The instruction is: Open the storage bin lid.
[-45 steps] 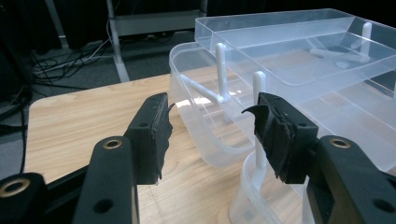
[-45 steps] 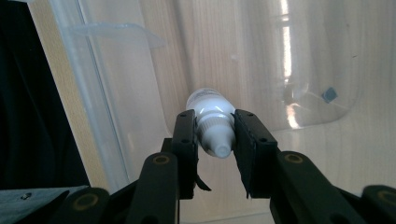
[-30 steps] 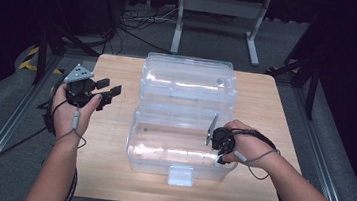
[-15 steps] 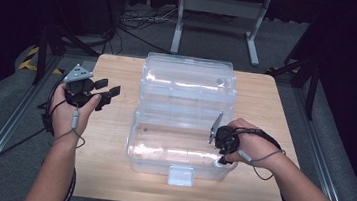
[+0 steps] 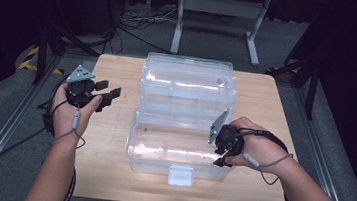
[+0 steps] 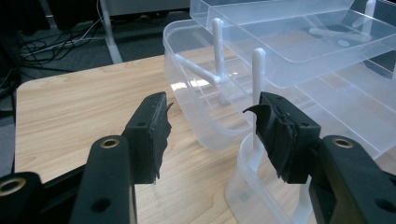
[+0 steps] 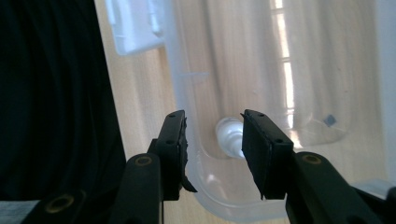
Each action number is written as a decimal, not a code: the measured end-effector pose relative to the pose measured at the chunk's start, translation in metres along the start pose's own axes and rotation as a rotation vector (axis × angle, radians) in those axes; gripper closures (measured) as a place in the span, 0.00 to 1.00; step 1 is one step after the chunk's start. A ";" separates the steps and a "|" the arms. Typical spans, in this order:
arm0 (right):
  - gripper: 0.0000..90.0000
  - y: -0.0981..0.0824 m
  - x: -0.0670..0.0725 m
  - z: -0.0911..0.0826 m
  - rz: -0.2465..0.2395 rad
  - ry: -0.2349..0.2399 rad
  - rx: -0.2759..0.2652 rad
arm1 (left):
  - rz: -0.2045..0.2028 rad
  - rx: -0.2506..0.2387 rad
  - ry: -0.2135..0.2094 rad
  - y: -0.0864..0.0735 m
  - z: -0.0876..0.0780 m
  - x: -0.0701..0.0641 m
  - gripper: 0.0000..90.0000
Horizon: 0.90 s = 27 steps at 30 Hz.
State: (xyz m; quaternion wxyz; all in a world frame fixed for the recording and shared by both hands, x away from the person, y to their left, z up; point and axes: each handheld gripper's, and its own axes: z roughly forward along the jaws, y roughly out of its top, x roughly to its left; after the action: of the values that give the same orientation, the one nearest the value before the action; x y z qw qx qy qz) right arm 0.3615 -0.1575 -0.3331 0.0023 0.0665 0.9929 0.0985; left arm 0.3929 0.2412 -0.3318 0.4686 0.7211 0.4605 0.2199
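Here a clear plastic box (image 5: 181,146) with fold-out trays stands open on the middle of the wooden desk (image 5: 103,173), its white latch (image 5: 180,175) facing the person. The right claw (image 5: 218,144) sits at the box's near right corner; in the right gripper view its jaws straddle the box rim (image 7: 198,154) without pressing on it, beside a white hinge knob (image 7: 229,135), and they have just been opening. The left claw (image 5: 107,93) hovers open and empty over bare desk left of the box, near the white tray arms (image 6: 218,46). The step in hand appears to be letting go of the rim. To do it well, spread the jaws fully before lifting straight off, so neither pad drags the light box sideways.
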 end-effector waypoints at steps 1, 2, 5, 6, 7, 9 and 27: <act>0.67 0.001 0.002 0.002 -0.005 0.007 0.006 | 0.002 0.010 -0.005 0.000 0.000 -0.001 0.51; 0.67 0.001 0.002 0.002 -0.005 0.007 0.006 | 0.002 0.010 -0.005 0.000 0.000 -0.001 0.53; 0.67 0.005 0.007 0.019 -0.022 0.034 0.028 | 0.022 0.031 -0.021 0.001 0.002 -0.003 0.55; 0.67 0.005 0.007 0.019 -0.022 0.034 0.028 | 0.026 0.035 -0.025 0.001 0.003 -0.004 0.55; 0.67 0.006 0.008 0.023 -0.027 0.038 0.032 | 0.034 0.032 -0.025 0.002 0.003 -0.005 0.55; 0.68 0.008 0.008 0.032 -0.031 0.043 0.038 | 0.044 0.028 -0.030 0.003 0.002 -0.006 0.55; 0.91 0.010 0.012 0.060 -0.072 0.023 0.044 | 0.069 0.027 -0.044 0.003 0.001 -0.008 0.51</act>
State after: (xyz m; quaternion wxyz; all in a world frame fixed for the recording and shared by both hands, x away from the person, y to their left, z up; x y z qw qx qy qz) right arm 0.3519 -0.1347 -0.3901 -0.0071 0.0297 0.9965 0.0774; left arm 0.3915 0.2331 -0.3292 0.4610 0.7475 0.4278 0.2137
